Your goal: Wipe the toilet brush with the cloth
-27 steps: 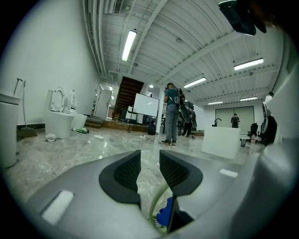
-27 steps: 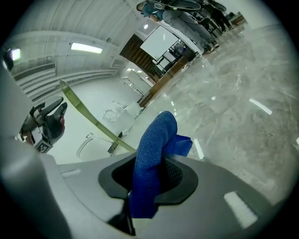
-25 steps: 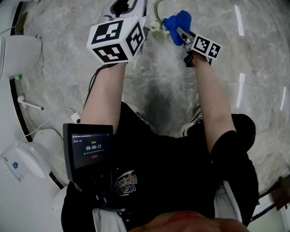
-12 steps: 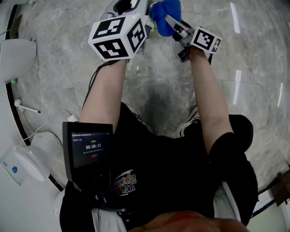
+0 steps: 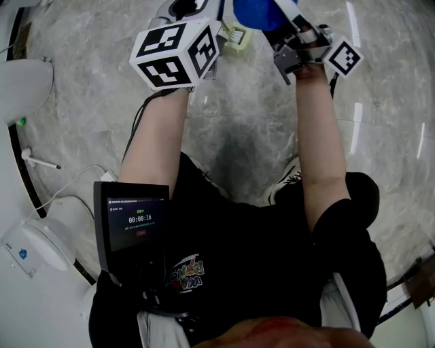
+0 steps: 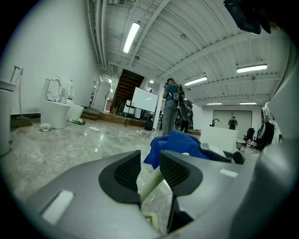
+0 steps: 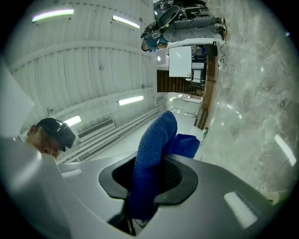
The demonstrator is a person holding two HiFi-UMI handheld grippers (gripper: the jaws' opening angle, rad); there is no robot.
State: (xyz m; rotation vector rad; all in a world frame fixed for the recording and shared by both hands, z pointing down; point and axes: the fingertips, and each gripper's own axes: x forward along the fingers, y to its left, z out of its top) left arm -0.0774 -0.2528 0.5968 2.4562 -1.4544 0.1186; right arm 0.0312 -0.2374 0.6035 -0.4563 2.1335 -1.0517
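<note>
My left gripper point(image 6: 149, 163) is shut on the pale green handle of the toilet brush point(image 6: 150, 181), which runs up between its pads. In the head view a pale piece of the brush point(image 5: 238, 37) shows just right of the left gripper's marker cube point(image 5: 177, 54). The blue cloth point(image 7: 152, 158) is pinched in my right gripper point(image 7: 149, 176) and stands up out of its jaws. From above, the cloth point(image 5: 255, 12) is cut off by the top edge. In the left gripper view it bunches over the handle point(image 6: 175, 147) just beyond the jaws.
White toilets point(image 5: 24, 81) and a white cable point(image 5: 68, 187) line the left side of the marble floor point(image 5: 238, 129). A screen point(image 5: 132, 224) hangs on the person's chest. More toilets point(image 6: 58, 109), a whiteboard point(image 6: 144, 100) and standing people point(image 6: 170, 109) are far off.
My right gripper has lifted the blue cloth up and to the right, toward the top edge of the head view. The brush's pale piece shows again. The left gripper has stayed put.
</note>
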